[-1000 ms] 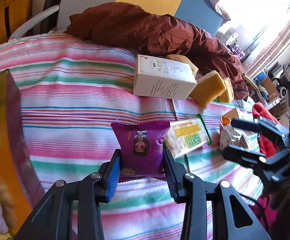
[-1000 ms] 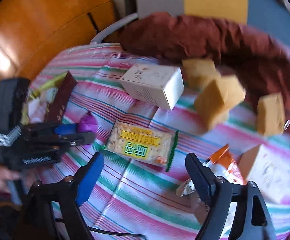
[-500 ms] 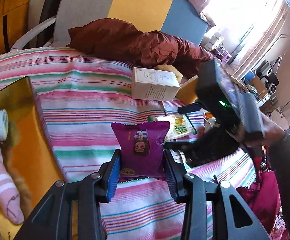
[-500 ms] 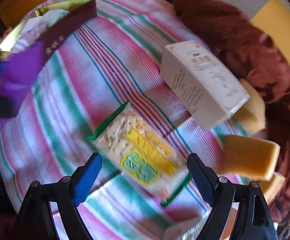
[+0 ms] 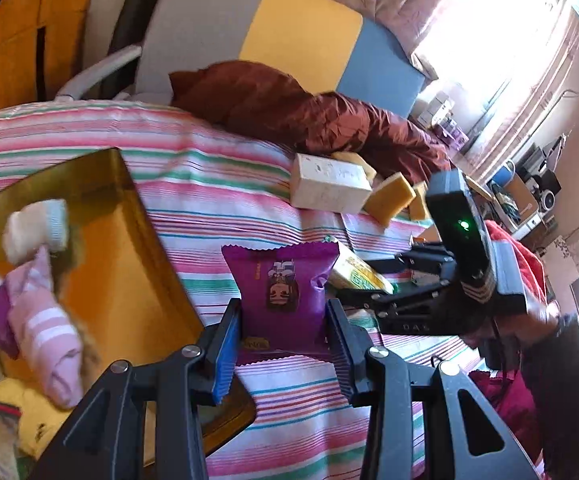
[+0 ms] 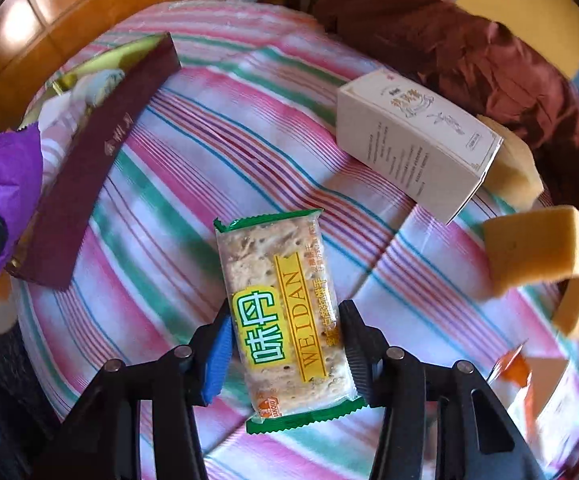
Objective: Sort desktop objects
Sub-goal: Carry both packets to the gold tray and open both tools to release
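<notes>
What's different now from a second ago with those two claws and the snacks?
The right claw came down over the cracker pack and is closing, its pads now against the pack's sides. The left claw carried the purple snack bag toward the gold box. The white carton and sponges stayed put.

A pink, green and white striped cloth (image 6: 217,128) covers the desk. At its twelve o'clock edge lies a crumpled maroon fabric (image 5: 297,108), touching the cloth. Behind that stands a chair back (image 5: 273,36) in grey, yellow and blue panels. At two o'clock, a sunlit curtained window (image 5: 501,40).
</notes>
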`<state>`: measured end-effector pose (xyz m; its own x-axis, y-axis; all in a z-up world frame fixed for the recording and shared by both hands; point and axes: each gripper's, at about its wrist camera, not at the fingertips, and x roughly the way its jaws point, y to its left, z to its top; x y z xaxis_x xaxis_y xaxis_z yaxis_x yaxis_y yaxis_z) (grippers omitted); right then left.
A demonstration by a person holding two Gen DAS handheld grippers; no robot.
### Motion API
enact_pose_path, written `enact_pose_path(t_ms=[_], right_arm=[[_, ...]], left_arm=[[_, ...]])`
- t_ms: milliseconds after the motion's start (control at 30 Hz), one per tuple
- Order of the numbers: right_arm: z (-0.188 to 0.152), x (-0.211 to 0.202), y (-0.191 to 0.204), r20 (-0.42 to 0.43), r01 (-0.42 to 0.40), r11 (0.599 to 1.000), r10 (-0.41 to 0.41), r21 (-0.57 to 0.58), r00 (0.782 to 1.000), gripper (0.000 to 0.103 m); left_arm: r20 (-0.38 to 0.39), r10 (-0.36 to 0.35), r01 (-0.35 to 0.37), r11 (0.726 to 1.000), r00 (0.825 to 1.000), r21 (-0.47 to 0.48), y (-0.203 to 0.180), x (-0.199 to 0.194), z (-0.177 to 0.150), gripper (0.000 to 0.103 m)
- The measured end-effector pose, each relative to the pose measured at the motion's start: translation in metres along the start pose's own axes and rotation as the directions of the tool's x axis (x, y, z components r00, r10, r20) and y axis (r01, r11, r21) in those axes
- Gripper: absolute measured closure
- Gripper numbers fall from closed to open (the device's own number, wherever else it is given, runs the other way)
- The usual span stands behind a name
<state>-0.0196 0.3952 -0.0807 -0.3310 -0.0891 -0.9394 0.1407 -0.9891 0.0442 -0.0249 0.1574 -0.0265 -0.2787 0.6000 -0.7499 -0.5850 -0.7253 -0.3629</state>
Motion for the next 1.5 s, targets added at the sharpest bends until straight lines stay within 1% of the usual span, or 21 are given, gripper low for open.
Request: enact_pose_path(t_ms=[100,200,233,333,367,400,467,533,567,633,733,867,900,933,1000,1067,1100,1167,1333,1500], right_arm=[[0.003,-0.016,0.015,0.054,-0.019,1.0,0.018,0.007,0.998,0.052],[0.008,-0.037,0.039,0.13,-0.062,0.998,0.06,0.01,0.99,0.052],[0.011,-0.046,0.047,0.163,-0.088,0.996,0.085,0.012,0.983,0.052],[0.021,-0.059,0.068,0.223,-0.146,0.989,0.14,0.013,0.965,0.052],[0.019,-0.068,0.081,0.238,-0.166,0.986,0.159,0.01,0.958,0.052],[0.016,-0.072,0.091,0.25,-0.178,0.984,0.171,0.006,0.953,0.052],[0.023,-0.065,0.118,0.268,-0.2,0.98,0.193,-0.001,0.944,0.052],[0.028,-0.069,0.135,0.282,-0.23,0.973,0.22,0.003,0.934,0.052],[0.031,-0.068,0.143,0.287,-0.246,0.969,0.235,0.003,0.929,0.052],[0.037,-0.065,0.158,0.295,-0.26,0.965,0.248,0.002,0.923,0.052],[0.045,-0.061,0.174,0.301,-0.288,0.958,0.27,0.017,0.915,0.052],[0.059,-0.053,0.19,0.294,-0.28,0.959,0.256,0.042,0.921,0.052],[0.063,-0.05,0.193,0.29,-0.279,0.959,0.255,0.046,0.923,0.051],[0.067,-0.047,0.196,0.286,-0.282,0.958,0.256,0.051,0.923,0.049],[0.072,-0.041,0.199,0.275,-0.3,0.952,0.272,0.062,0.922,0.046],[0.073,-0.038,0.206,0.272,-0.292,0.955,0.268,0.05,0.924,0.045],[0.073,-0.036,0.209,0.268,-0.287,0.957,0.266,0.04,0.926,0.042],[0.072,-0.034,0.215,0.261,-0.276,0.961,0.259,0.03,0.93,0.039],[0.063,-0.032,0.223,0.252,-0.254,0.967,0.244,0.009,0.936,0.039],[0.052,-0.039,0.225,0.273,-0.228,0.974,0.218,0.008,0.937,0.035]], left_arm=[[0.039,0.035,-0.035,0.999,0.999,-0.018,0.01,-0.017,-0.003,0.062],[0.074,0.061,-0.057,0.997,0.995,-0.05,0.024,-0.034,-0.006,0.062],[0.082,0.07,-0.065,0.996,0.994,-0.056,0.028,-0.038,-0.007,0.062],[0.11,0.104,-0.094,0.991,0.988,-0.091,0.047,-0.054,-0.01,0.062],[0.119,0.121,-0.108,0.988,0.985,-0.111,0.056,-0.06,-0.011,0.062],[0.126,0.135,-0.119,0.985,0.983,-0.125,0.064,-0.065,-0.012,0.062],[0.135,0.162,-0.142,0.978,0.978,-0.151,0.078,-0.072,-0.014,0.062],[0.136,0.194,-0.169,0.97,0.972,-0.175,0.092,-0.078,-0.014,0.062],[0.143,0.22,-0.192,0.963,0.965,-0.187,0.101,-0.082,-0.014,0.062],[0.146,0.25,-0.219,0.956,0.957,-0.197,0.112,-0.086,-0.013,0.062],[0.153,0.303,-0.269,0.941,0.941,-0.207,0.129,-0.091,-0.01,0.062],[0.161,0.379,-0.339,0.913,0.911,-0.229,0.149,-0.092,-0.001,0.061],[0.161,0.412,-0.37,0.898,0.897,-0.24,0.154,-0.091,0.001,0.059],[0.155,0.427,-0.383,0.89,0.891,-0.249,0.157,-0.091,0.002,0.059],[0.138,0.446,-0.395,0.872,0.884,-0.29,0.166,-0.091,0.003,0.055],[0.144,0.452,-0.396,0.867,0.88,-0.302,0.168,-0.094,0.001,0.055],[0.148,0.455,-0.399,0.866,0.878,-0.3,0.168,-0.094,0.0,0.052],[0.156,0.469,-0.413,0.863,0.869,-0.292,0.165,-0.096,-0.004,0.051],[0.184,0.467,-0.409,0.868,0.865,-0.282,0.153,-0.106,-0.012,0.051],[0.211,0.468,-0.413,0.873,0.858,-0.258,0.137,-0.117,-0.018,0.051]])
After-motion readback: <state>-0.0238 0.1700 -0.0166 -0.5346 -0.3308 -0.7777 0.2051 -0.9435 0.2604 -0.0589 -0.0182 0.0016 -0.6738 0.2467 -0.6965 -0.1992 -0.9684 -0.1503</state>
